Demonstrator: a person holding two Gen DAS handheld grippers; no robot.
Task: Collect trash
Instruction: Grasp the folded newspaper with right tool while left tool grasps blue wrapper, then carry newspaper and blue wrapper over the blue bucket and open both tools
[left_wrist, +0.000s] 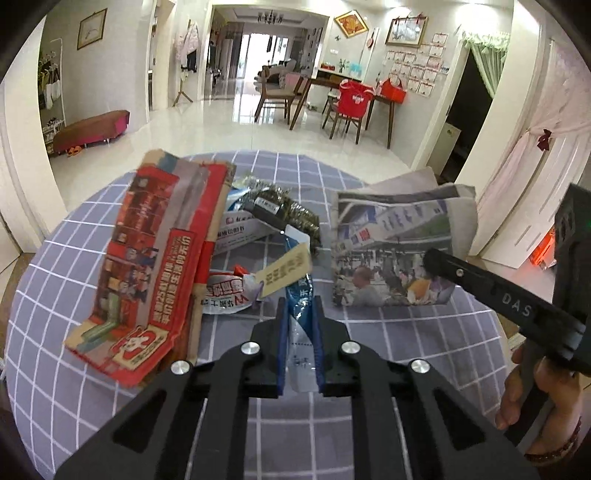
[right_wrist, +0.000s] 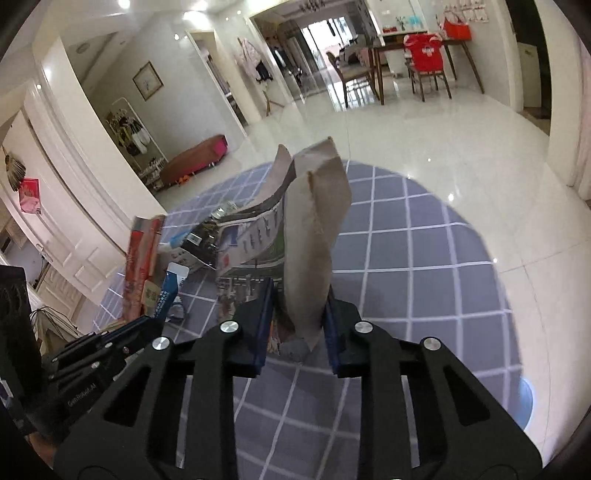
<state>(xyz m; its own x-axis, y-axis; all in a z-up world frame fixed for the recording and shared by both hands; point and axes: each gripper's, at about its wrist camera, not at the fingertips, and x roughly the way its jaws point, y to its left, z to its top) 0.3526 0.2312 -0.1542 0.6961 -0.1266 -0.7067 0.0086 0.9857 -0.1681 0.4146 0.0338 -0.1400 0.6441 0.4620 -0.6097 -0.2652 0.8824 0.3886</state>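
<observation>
**Both tongs clamped on trash over the checked counter**

While the left tongs (left_wrist: 301, 314) pinch a blue-and-white plastic wrapper (left_wrist: 300, 332) between their blue pads, the right tongs (right_wrist: 299, 317) are pressed onto a folded newspaper (right_wrist: 314, 240), whose grey edge stands up between the fingers. No earlier view is given, so only the grips themselves can be told.

Seen from the left wrist, the wrapper runs from the pads forward toward a heap of litter in the middle of the round counter (left_wrist: 406, 343), which wears a grey-blue cloth with white grid lines. A tan paper tag (left_wrist: 286, 269) lies across the wrapper just ahead of the fingertips. Left of it rests a torn red cardboard box (left_wrist: 147, 266), tilted on its side, with a crumpled red-and-white packet (left_wrist: 225, 295) just beside it. Behind sits a dark glittery bundle (left_wrist: 291, 210) (what it is made of is hard to tell).

The newspaper lies on the right part of the counter, near the heap but apart from the box. A person's hand (left_wrist: 532, 391) holds the right tool's handle at the picture's right edge.
</observation>
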